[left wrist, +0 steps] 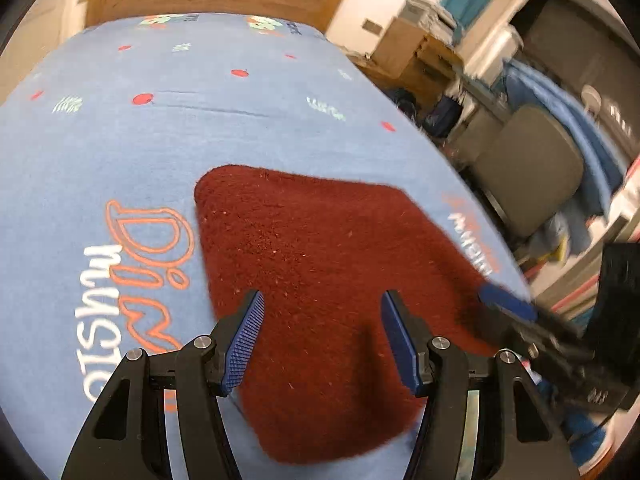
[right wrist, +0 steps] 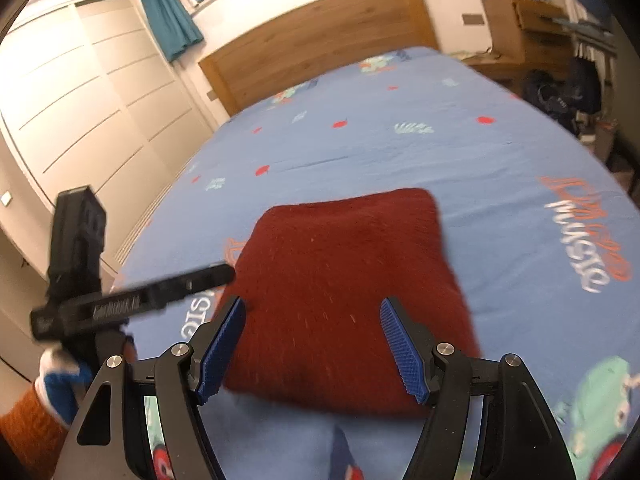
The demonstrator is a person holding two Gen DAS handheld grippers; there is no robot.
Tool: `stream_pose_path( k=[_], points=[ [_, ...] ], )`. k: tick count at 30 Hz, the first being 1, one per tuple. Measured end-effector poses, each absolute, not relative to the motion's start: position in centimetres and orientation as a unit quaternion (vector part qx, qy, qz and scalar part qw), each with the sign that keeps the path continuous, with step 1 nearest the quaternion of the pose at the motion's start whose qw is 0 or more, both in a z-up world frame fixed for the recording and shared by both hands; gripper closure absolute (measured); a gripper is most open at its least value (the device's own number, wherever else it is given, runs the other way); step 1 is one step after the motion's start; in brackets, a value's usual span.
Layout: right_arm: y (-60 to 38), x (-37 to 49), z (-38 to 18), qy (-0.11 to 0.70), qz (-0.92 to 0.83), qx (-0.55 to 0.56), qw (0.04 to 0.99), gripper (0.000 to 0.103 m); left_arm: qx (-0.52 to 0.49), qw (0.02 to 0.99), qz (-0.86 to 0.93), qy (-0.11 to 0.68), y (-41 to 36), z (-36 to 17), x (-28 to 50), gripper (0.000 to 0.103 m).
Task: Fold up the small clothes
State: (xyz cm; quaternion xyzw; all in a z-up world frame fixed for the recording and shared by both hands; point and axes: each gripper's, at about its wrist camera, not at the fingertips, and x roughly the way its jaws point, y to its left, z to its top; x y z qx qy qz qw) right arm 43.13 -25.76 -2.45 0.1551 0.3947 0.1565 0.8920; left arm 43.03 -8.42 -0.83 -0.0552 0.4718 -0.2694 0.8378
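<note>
A dark red fleecy garment (left wrist: 320, 280) lies folded into a flat, roughly square pad on the blue printed bedsheet (left wrist: 160, 140), near the foot end of the bed. It lies loose, nothing pinching it.

The left gripper (left wrist: 322, 340) hangs just above the pad's near half, its blue ribbed pads (left wrist: 246, 344) spread wide with only cloth showing between them. In the right wrist view its black body (right wrist: 132, 300) reaches in from the left, tip just at the pad's left edge, held by a hand in a white and blue glove (right wrist: 60, 376) with an orange knit cuff below.

The right gripper (right wrist: 312, 350) hovers over the near edge of the same red pad (right wrist: 344, 280), jaws equally wide apart and holding nothing. The left wrist view catches it at the pad's right corner, blurred, one blue pad (left wrist: 508, 302) showing.

Farther out, the sheet carries red apples and orange and white lettering (left wrist: 136, 280). A wooden headboard (right wrist: 320, 36) stands at the far end, white wardrobe doors (right wrist: 80, 100) to its left, and a cardboard box (right wrist: 520, 24) on the right.
</note>
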Motion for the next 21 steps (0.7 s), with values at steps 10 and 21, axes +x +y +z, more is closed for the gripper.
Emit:
stream_pose_path(
  k=[10, 21],
  points=[
    [-28.1, 45.2, -8.4, 0.439, 0.13, 0.113, 0.882, 0.032, 0.051, 0.841, -0.272, 0.465, -11.5, -5.5, 39.0, 0.043],
    [-30.3, 40.2, -10.8, 0.443, 0.162, 0.104, 0.876, 0.032, 0.065, 0.849, -0.277, 0.445, -10.8, -6.2, 34.2, 0.041]
  ],
)
